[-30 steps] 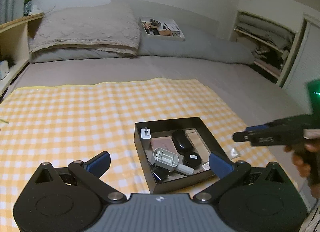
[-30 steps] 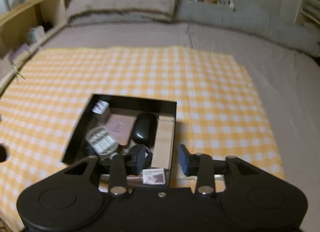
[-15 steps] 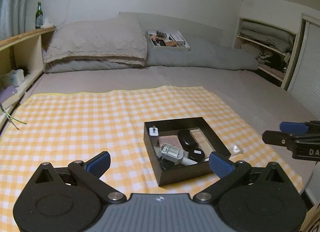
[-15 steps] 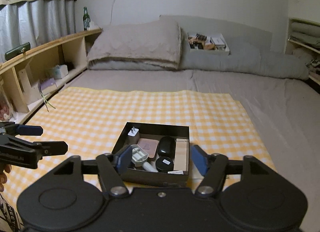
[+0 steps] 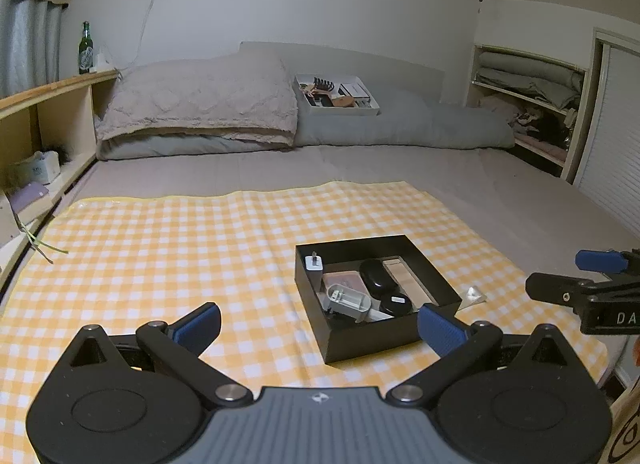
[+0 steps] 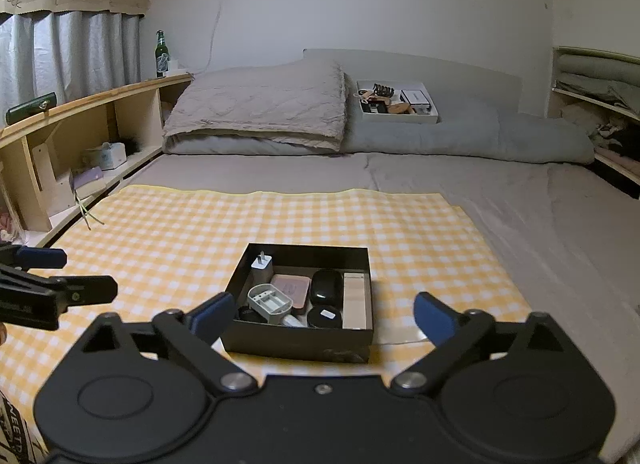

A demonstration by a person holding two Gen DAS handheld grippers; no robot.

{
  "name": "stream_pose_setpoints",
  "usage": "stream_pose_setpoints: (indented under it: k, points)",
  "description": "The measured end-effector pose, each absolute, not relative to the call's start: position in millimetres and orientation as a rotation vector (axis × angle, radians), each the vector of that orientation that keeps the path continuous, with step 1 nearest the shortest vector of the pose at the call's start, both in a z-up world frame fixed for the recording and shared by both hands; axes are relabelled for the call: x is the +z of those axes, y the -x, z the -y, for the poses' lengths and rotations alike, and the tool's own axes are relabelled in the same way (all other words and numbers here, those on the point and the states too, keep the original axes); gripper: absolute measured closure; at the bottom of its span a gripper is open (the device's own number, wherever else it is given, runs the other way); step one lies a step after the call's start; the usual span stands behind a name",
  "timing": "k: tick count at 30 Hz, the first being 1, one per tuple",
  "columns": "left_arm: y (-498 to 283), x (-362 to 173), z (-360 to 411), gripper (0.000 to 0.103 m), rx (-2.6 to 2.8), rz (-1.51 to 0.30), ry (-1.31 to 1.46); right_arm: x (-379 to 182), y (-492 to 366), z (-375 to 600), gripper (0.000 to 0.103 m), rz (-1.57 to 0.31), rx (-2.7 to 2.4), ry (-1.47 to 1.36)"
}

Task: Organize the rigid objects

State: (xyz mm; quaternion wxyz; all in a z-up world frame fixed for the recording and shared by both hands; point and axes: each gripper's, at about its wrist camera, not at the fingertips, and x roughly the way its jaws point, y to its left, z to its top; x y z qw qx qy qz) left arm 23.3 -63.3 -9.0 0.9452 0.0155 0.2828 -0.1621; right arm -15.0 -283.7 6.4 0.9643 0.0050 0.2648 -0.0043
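While both are held low over the checked cloth (image 5: 160, 248), the left claw (image 5: 318, 326) and right claw (image 6: 324, 314) stand spread wide, gripping nothing. Ahead at 12 o'clock, a rigid black square box (image 6: 296, 338) holds a white charger (image 6: 261, 264), a pink pad (image 6: 291, 288) and a glossy black case (image 6: 326, 286).
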Motion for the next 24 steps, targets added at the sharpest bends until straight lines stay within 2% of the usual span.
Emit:
stream_pose_setpoints:
  k: [6, 24]
  points:
    - [-19.2, -8.4, 60.0, 0.000, -0.314, -0.572, -0.046, 2.6, 21.1, 281.4, 0.000, -0.509, -0.025, -0.012]
    - [-18.5, -7.9, 56.3, 0.000, -0.303, -0.568, -0.061, 1.0, 23.4, 274.9, 0.000, -0.492, -0.005, 0.010]
